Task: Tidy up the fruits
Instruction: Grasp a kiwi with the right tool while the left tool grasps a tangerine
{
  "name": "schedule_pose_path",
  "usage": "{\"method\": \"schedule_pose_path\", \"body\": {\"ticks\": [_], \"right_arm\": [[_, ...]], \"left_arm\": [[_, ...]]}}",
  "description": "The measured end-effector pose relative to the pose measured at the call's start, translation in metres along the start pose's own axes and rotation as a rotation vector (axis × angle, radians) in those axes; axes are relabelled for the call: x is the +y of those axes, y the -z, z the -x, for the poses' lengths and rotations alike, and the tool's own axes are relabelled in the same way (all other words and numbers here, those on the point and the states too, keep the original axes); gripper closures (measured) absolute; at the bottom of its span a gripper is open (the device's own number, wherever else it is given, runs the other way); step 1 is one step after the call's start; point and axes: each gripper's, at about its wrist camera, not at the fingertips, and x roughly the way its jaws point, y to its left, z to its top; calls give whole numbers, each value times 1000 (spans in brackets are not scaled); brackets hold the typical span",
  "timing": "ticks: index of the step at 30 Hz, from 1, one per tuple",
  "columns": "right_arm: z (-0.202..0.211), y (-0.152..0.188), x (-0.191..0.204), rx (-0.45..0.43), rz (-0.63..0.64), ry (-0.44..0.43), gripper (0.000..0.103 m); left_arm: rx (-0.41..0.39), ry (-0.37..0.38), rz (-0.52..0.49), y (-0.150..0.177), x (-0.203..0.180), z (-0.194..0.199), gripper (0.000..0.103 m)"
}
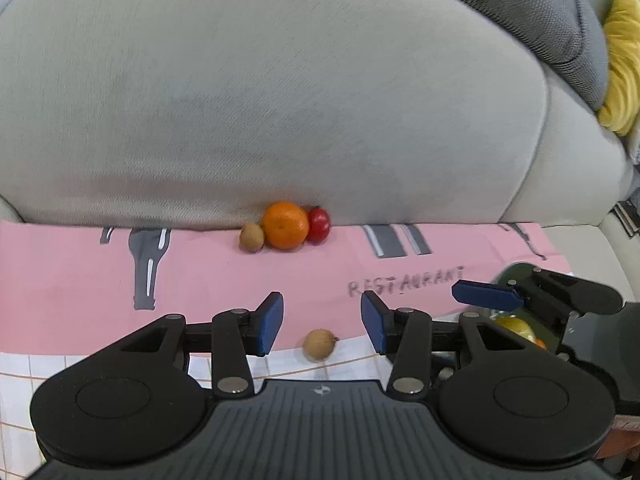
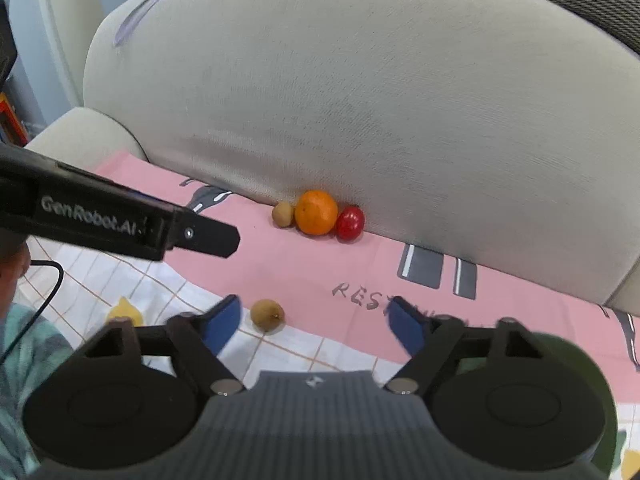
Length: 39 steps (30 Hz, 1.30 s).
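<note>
Ahead, at twelve o'clock, we see a round orange (image 1: 285, 225) between a brown fruit (image 1: 251, 237) and red fruit (image 1: 318, 225). Both our left hand-held gripper (image 1: 322, 322) and right hand-held gripper (image 2: 316, 326) gape empty.

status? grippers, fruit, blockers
Left hand-held gripper open, brown fruit between its fingers, unpinched. Right hand-held gripper open, empty. Orange and red fruit against cushion. No blockers.

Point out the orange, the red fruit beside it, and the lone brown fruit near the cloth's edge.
orange (image 1: 285, 225): left wrist view, middle of its peel.
red fruit (image 1: 319, 223): left wrist view, its shiny front.
lone brown fruit (image 2: 267, 314): right wrist view, centre of its skin.
</note>
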Motion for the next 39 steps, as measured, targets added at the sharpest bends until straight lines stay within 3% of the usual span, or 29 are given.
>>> {"method": "schedule_pose_path", "body": {"ticks": [12,24,27,34,39], "right_arm": [[-54,4,18,86,-15,-113,65],[-87,5,17,130,-46,-123,72],[-89,6,19,129,-36,-118,78],[-77,0,18,89,-11,-85,78],[-69,-10,-2,63,-67,-15,78]], "left_arm": [[51,-7,39,-5,28,-33,50],[86,-14,42,-11,41,-50,50],[78,-19,23,-13,41,-53,50],[44,-30,-42,-19,37,-59,51],[-10,-32,-101,-29,27,-69,51]]}}
